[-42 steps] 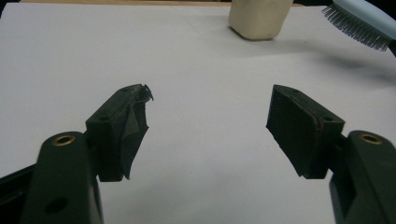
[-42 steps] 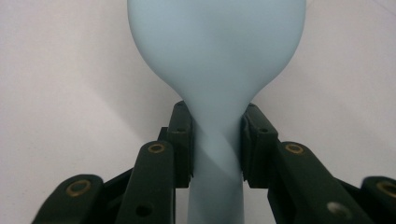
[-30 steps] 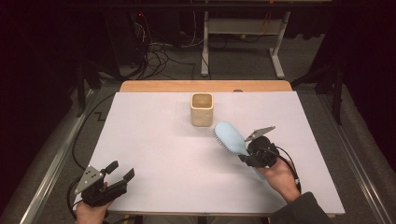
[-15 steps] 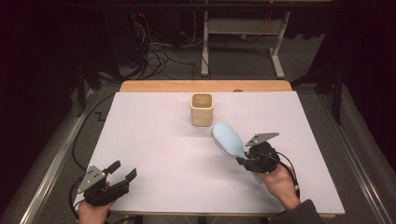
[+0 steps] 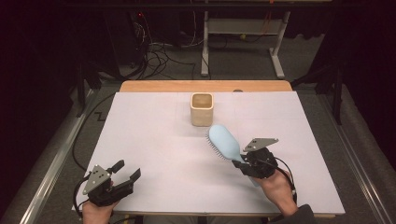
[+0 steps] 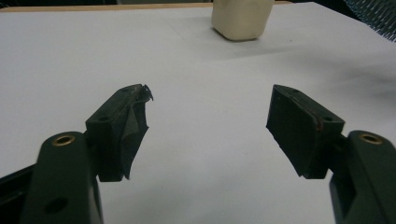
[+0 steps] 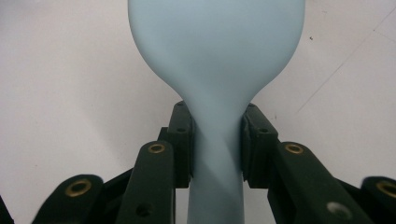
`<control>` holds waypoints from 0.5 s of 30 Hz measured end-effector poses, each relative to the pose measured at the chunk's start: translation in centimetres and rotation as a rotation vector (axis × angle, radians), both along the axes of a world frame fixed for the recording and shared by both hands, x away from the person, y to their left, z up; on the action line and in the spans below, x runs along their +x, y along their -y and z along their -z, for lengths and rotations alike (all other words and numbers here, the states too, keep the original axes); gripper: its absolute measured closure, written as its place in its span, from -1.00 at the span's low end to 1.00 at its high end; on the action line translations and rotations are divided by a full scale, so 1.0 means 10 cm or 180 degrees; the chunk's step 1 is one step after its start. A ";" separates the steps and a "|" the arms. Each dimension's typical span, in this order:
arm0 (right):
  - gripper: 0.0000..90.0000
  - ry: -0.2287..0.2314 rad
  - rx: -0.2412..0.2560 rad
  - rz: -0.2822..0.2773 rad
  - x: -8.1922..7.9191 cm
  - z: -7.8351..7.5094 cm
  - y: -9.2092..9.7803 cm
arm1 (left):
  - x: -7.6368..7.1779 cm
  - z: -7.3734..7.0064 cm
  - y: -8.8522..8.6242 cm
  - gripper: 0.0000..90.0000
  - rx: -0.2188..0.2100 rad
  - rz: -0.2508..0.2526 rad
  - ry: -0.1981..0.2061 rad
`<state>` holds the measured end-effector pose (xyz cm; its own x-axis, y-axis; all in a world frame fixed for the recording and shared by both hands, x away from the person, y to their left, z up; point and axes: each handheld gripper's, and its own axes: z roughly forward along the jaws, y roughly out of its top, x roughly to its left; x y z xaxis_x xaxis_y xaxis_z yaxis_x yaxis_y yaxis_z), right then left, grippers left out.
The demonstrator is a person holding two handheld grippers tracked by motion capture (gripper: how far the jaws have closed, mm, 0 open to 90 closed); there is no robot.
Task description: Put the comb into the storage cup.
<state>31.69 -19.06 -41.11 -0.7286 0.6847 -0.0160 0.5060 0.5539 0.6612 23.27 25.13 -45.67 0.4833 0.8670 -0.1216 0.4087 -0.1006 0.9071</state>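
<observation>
A light blue hairbrush (image 5: 223, 142) is held above the white table, its head pointing up-left toward a cream square cup (image 5: 202, 108). My right gripper (image 5: 246, 161) is shut on the brush's handle; in the right gripper view the jaws clamp the narrow neck of the hairbrush (image 7: 215, 70) from both sides. My left gripper (image 5: 127, 171) rests at the table's front left corner, open with nothing between its fingers (image 6: 120, 126). The cup (image 6: 240, 17) stands far ahead of it, and the brush's bristles (image 6: 378, 14) show at the top right corner.
The white sheet (image 5: 149, 135) covers the table, with a wooden edge (image 5: 205, 86) at the back. Cables and a white table frame (image 5: 243, 37) lie on the dark floor beyond. Metal rails run along both sides.
My right gripper has drawn the hairbrush down and back toward the person, away from the cup. The left gripper has shifted slightly toward the front edge.
</observation>
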 end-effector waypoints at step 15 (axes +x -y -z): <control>0.56 -0.0018 0.0036 -0.0097 -0.03 0.04 -0.10 | 0.04 -0.06 0.19 -0.34 0.0012 0.0148 0.0037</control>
